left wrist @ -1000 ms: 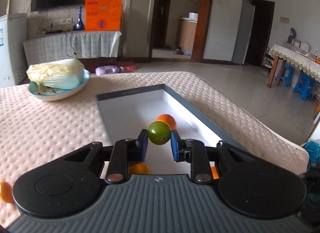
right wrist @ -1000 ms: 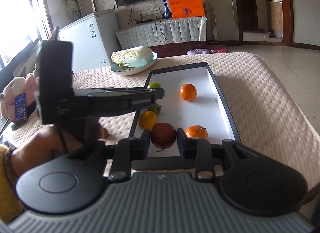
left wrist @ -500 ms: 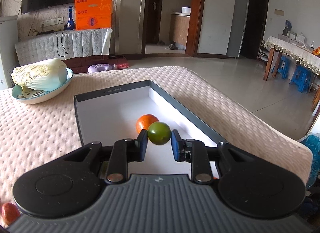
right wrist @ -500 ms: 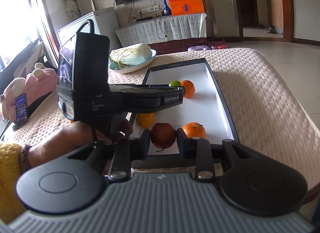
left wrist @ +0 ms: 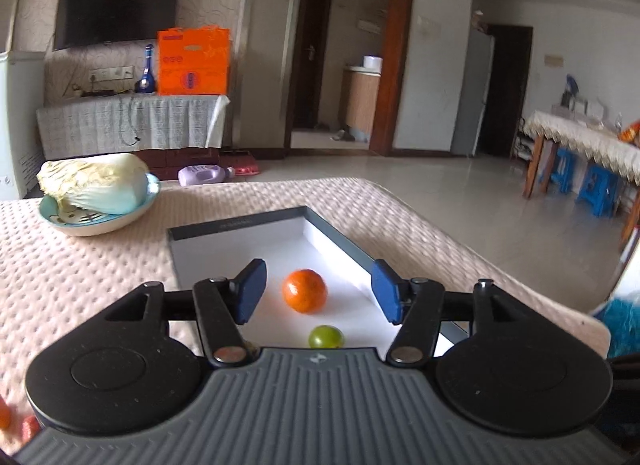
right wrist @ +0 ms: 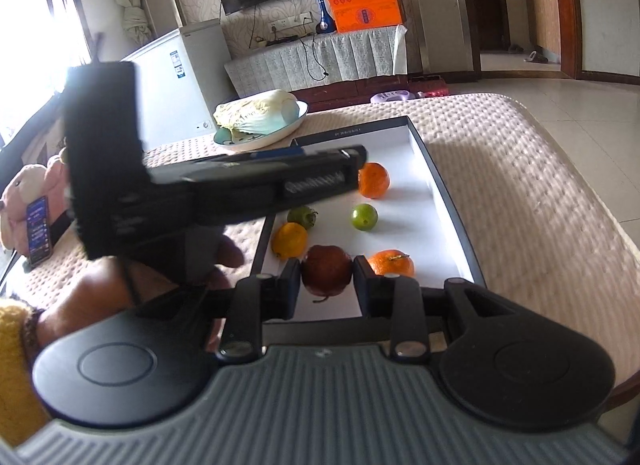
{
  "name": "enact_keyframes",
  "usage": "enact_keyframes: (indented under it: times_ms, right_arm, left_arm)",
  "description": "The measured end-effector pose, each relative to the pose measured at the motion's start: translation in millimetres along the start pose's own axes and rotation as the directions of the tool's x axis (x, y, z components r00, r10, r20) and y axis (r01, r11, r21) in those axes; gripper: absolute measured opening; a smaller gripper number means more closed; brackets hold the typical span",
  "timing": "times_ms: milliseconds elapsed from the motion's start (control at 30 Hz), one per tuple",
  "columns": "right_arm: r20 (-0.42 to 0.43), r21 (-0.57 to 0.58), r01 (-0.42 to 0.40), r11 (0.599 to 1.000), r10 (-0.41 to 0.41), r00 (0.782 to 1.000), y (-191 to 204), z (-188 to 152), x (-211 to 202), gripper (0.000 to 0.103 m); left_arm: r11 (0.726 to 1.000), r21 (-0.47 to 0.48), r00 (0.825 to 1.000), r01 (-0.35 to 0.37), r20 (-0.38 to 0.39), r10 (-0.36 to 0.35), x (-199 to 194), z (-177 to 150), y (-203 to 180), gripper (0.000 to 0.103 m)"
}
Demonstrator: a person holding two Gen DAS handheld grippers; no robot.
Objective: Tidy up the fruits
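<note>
Two grippers are mine; my left gripper [left wrist: 318, 292] stands spread wide and empty above the white tray [left wrist: 344, 243], the green fruit [left wrist: 326, 337] lying on its floor below my fingers; my right gripper [right wrist: 327, 279] pinches a dark red fruit [right wrist: 326, 271] at the tray's near end.

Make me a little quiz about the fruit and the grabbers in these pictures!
1. True or false: the left gripper is open.
2. What does the right gripper hold: A) green fruit, B) red fruit, C) cabbage?
3. Fill in: the green fruit lies inside the ____.

Key: 1 true; 2 B; 3 tray.
</note>
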State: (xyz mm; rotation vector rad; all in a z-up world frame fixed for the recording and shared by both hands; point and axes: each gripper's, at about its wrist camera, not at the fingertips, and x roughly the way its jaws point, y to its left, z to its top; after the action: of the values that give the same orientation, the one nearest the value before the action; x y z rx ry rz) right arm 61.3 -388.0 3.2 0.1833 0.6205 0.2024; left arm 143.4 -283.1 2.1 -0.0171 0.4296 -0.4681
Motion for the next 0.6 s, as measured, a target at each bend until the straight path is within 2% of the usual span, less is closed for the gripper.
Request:
enact_keyframes:
  times_ms: [367, 467, 600]
  right_arm:
    - [-0.015, 0.034, 0.026, 0.999, -0.026, 1.000, 9, 1, 24, 0.031]
    - [-0.020, 0.034, 0.029, 0.999, -0.029, 0.999, 14, 1, 33, 0.032]
    - [-0.027, 0.048, 0.042, 0.998, -0.040, 0.999, 17, 1, 43, 0.032]
  left_arm:
    - [0.996, -0.064, 0.997, -0.060, 0.040, 0.062, -47, 4, 27, 0.067]
    - [0.996, -0.051, 0.996, -0.074, 0.043, 0.076, -68, 4, 28, 0.067]
    - [0.998, -0.041, 0.998, -0.053, 0.042, 0.054, -104, -1, 33, 0.068]
